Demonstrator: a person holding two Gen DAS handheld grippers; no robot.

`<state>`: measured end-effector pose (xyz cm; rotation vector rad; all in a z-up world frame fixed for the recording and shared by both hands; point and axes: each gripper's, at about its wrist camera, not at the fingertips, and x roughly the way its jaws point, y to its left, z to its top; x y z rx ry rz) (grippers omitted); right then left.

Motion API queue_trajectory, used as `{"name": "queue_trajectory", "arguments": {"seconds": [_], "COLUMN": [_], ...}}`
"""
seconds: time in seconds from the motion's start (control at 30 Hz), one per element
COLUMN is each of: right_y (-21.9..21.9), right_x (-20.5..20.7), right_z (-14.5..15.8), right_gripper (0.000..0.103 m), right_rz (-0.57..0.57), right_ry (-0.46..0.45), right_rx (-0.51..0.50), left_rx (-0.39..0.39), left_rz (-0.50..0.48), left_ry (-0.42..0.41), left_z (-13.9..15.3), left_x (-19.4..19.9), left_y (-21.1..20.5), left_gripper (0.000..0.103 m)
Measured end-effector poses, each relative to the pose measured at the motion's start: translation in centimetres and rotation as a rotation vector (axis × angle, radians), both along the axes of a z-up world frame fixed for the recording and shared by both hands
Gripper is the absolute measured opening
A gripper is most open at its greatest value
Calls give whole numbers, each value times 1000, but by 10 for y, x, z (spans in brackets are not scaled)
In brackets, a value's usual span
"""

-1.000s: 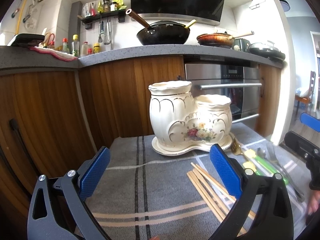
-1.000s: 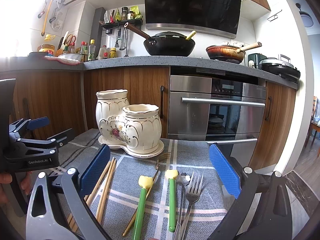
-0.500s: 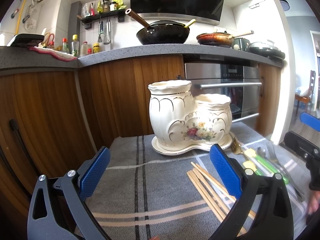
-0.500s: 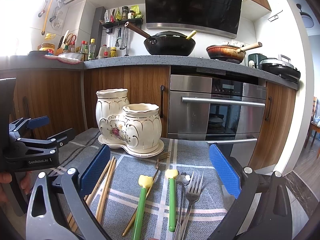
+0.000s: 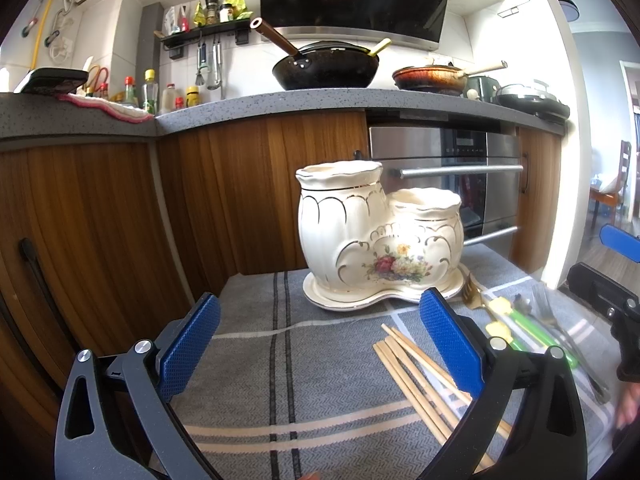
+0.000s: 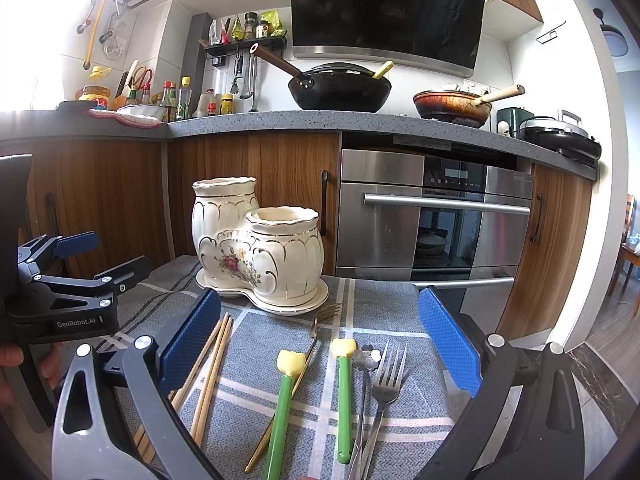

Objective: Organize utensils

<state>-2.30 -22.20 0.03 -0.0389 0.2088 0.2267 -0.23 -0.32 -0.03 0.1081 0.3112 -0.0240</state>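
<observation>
A cream two-pot ceramic holder (image 5: pixel 376 240) (image 6: pixel 256 244) stands on its saucer at the back of a grey striped cloth (image 5: pixel 280 360). Wooden chopsticks (image 5: pixel 420 372) (image 6: pixel 212 368) lie in front of it. Two green-handled utensils with yellow ends (image 6: pixel 344 392), a gold fork (image 6: pixel 316 332) and a steel fork (image 6: pixel 384 384) lie to their right. My left gripper (image 5: pixel 320 344) is open and empty above the cloth, left of the chopsticks. My right gripper (image 6: pixel 320 340) is open and empty above the green utensils.
Wooden cabinets (image 5: pixel 100 220) and a steel oven (image 6: pixel 432 216) stand close behind the table. The cloth's right edge (image 6: pixel 436 360) drops to the floor. The left gripper's body (image 6: pixel 64 300) shows at the left of the right wrist view.
</observation>
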Motion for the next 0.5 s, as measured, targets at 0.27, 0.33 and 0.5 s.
{"name": "queue_trajectory", "arguments": {"seconds": [0.27, 0.33, 0.5], "right_y": [0, 0, 1], "right_x": [0, 0, 1], "right_z": [0, 0, -1], "right_gripper": [98, 98, 98], "right_rz": [0, 0, 1], "right_ry": [1, 1, 2], "right_rx": [0, -1, -1], "left_rx": [1, 1, 1], "left_rz": [-1, -1, -2], "left_ry": [0, -1, 1], "left_z": [0, 0, 0], "left_x": [0, 0, 0], "left_y": [0, 0, -1], "left_gripper": [99, 99, 99]}}
